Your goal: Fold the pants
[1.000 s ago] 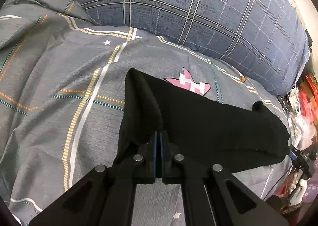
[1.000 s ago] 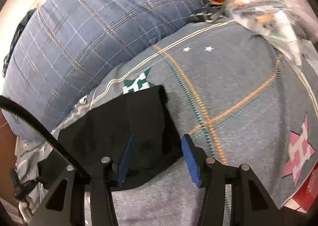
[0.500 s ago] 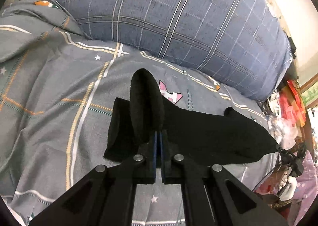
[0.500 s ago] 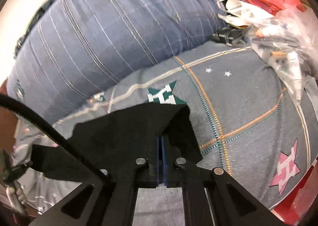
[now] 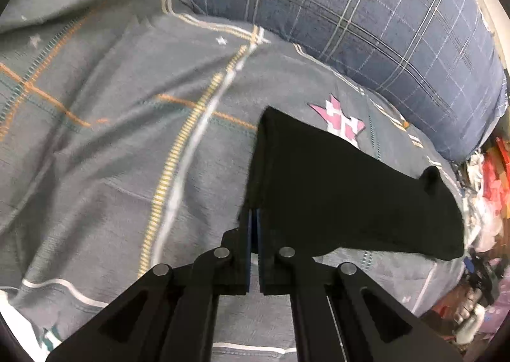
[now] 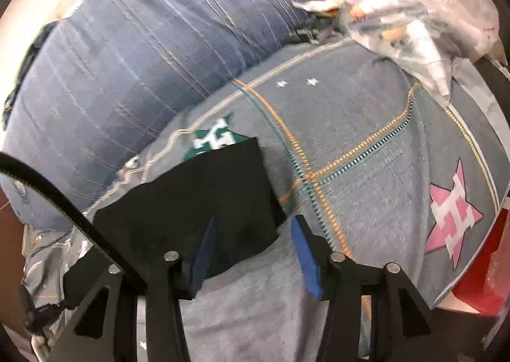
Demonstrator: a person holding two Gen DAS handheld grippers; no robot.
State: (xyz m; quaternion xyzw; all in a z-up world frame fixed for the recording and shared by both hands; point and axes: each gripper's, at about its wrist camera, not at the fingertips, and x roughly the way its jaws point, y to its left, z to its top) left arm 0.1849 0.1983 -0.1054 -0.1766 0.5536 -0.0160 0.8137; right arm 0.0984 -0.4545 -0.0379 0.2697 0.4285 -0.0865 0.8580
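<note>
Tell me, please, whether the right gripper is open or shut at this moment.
Open. The right gripper shows a wide gap between its blue pads, straddling the near edge of the black pants on the bedspread.

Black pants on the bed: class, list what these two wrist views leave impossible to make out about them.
- Left wrist view: whether the shut left gripper pinches the black pants; cloth edge hides the pads.
- Right wrist view: the pants' near edge, behind the open right gripper.
- Both views: layer count; black cloth shows no seams.
- Right wrist view: bagged clutter, blurred.
</note>
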